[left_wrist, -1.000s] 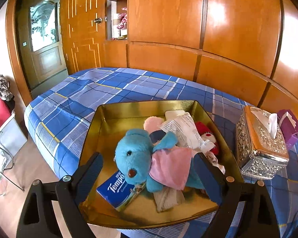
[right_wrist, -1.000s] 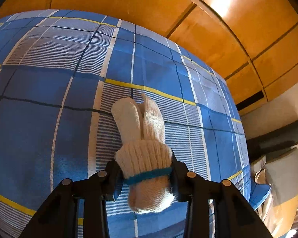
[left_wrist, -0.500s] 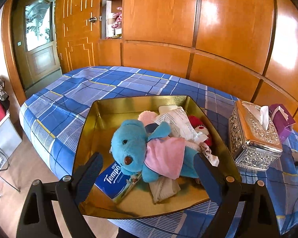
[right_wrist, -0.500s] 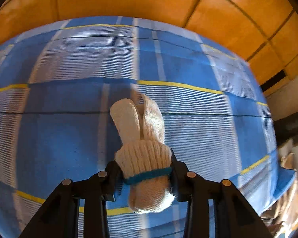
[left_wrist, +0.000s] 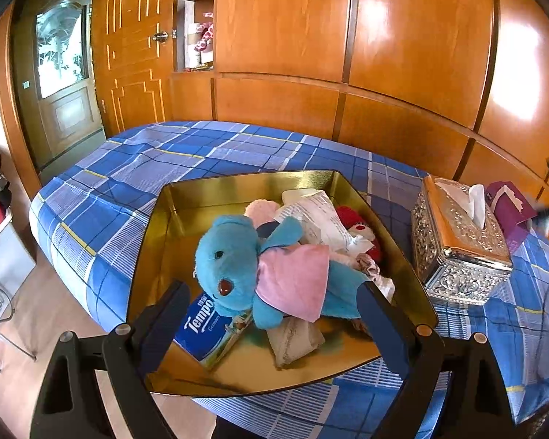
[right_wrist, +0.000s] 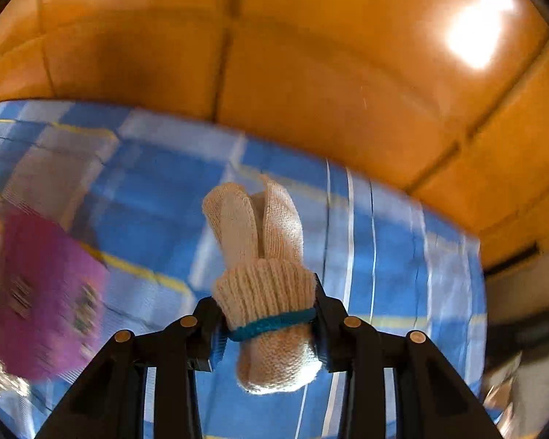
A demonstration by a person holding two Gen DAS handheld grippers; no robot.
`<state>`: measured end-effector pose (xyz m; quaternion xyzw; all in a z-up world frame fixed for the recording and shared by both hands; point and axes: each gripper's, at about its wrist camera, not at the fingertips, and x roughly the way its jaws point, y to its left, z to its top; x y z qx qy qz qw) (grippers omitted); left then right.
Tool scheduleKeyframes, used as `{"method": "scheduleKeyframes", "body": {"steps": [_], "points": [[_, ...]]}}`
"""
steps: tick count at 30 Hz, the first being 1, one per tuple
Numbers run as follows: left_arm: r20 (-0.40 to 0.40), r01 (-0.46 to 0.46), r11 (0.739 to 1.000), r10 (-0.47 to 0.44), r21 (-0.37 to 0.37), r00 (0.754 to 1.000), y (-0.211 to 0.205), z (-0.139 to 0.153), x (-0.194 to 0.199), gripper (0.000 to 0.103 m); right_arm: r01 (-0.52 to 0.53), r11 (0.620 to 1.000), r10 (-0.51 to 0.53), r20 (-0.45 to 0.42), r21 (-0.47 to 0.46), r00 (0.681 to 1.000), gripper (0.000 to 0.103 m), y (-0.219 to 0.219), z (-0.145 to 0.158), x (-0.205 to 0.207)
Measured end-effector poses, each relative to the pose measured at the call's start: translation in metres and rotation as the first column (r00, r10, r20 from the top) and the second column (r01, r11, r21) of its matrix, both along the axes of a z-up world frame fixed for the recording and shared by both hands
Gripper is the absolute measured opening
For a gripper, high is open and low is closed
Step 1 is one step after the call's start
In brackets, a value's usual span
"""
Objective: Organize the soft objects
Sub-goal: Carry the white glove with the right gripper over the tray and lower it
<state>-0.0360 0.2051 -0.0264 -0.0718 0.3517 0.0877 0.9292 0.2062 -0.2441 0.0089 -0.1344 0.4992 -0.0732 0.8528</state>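
Bright, warm daylight; glare spots shine on the wooden panels (left_wrist: 413,55). Fisheye edges curve darkly. The right wrist view is motion-blurred, possibly hiding detail.

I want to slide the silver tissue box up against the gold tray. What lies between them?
Nothing: in the left wrist view, only bare blue checked bedsheet separates the gold tray from the silver tissue box.

Home bedroom: bed (left_wrist: 172,168) with blue plaid sheet, wood-panelled wardrobe wall (left_wrist: 402,55), door (left_wrist: 66,84).
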Motion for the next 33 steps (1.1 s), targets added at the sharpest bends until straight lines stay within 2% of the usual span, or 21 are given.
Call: {"method": "scheduleKeyframes", "body": {"steps": [5, 10, 14, 15, 19, 23, 25, 33], "points": [[-0.002, -0.001, 1.0, 0.001, 0.001, 1.0, 0.0, -0.001, 0.0, 0.093, -0.153, 0.988, 0.154, 0.1, -0.026, 0.983, 0.037, 0.069, 0.05, 0.012], [-0.001, -0.006, 1.0, 0.006, 0.008, 1.0, 0.002, 0.0, -0.002, 0.093, -0.362, 0.932, 0.362, 0.157, -0.026, 0.919, 0.037, 0.158, 0.072, -0.005], [-0.001, -0.015, 1.0, 0.015, 0.013, 1.0, 0.004, -0.001, -0.004, 0.093, -0.509, 0.861, 0.503, 0.149, 0.005, 0.851, 0.037, 0.218, 0.067, -0.03], [-0.001, -0.016, 1.0, 0.016, 0.015, 1.0, 0.004, -0.001, -0.004, 0.093, -0.553, 0.833, 0.546, 0.141, 0.014, 0.826, 0.037, 0.235, 0.063, -0.039], [-0.002, -0.027, 0.999, 0.027, 0.018, 1.0, 0.007, -0.002, -0.007, 0.093, -0.656, 0.751, 0.647, 0.106, 0.081, 0.755, 0.037, 0.281, 0.045, -0.07], [-0.001, -0.044, 0.999, 0.044, 0.019, 0.999, 0.011, -0.004, -0.009, 0.093, -0.708, 0.683, 0.71, 0.064, 0.18, 0.702, 0.037, 0.312, 0.021, -0.104], [0.002, -0.054, 0.998, 0.054, 0.023, 0.999, 0.013, -0.004, -0.01, 0.093, -0.71, 0.661, 0.724, 0.041, 0.24, 0.688, 0.037, 0.32, 0.007, -0.113], [0.018, -0.093, 0.995, 0.093, 0.028, 0.996, 0.022, -0.001, -0.012, 0.093, -0.597, 0.613, 0.737, -0.101, 0.517, 0.668, 0.038, 0.34, -0.044, -0.135]]}}
